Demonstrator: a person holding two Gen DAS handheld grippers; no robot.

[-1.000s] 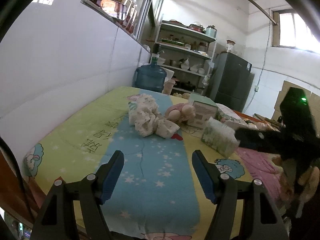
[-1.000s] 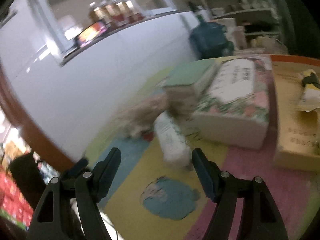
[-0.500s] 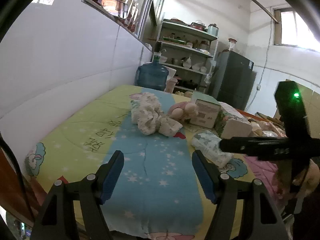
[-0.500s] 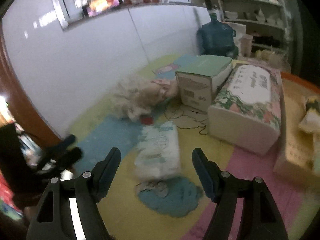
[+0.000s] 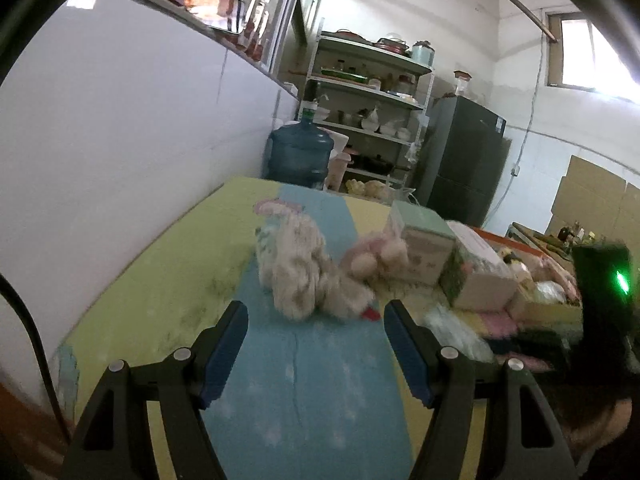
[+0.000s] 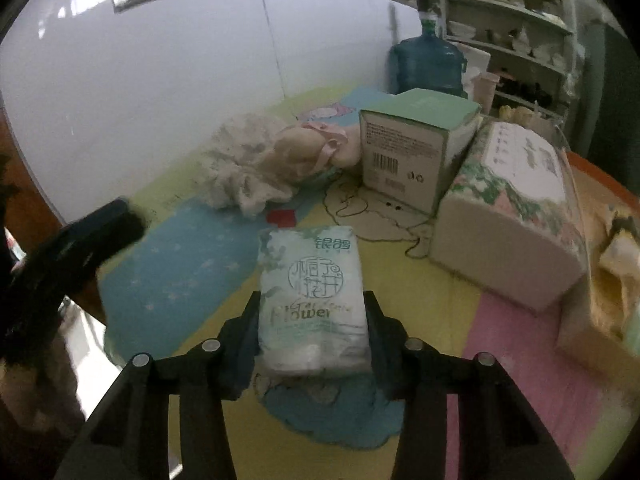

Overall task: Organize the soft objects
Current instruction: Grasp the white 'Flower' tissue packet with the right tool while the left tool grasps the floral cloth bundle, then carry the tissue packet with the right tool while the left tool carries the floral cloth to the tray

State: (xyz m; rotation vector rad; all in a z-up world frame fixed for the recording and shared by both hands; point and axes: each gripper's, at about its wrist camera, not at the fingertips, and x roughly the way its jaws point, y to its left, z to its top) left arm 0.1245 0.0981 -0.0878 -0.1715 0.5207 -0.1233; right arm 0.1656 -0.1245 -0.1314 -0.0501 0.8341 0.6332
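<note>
My right gripper is shut on a soft tissue pack, white and pale green, which lies on the mat; the fingers press its two long sides. The pack shows blurred in the left wrist view. My left gripper is open and empty above the blue stripe of the mat. Ahead of it lie a crumpled patterned cloth and a pink plush doll. The cloth and the doll also show in the right wrist view.
A green-topped carton and a floral tissue box stand behind the pack. A white wall runs along the left. A blue water jug, shelves and a fridge stand beyond the mat.
My right gripper moved forward over the tissue pack and closed on its sides. My left gripper moved closer to the cloth and doll, still open.
</note>
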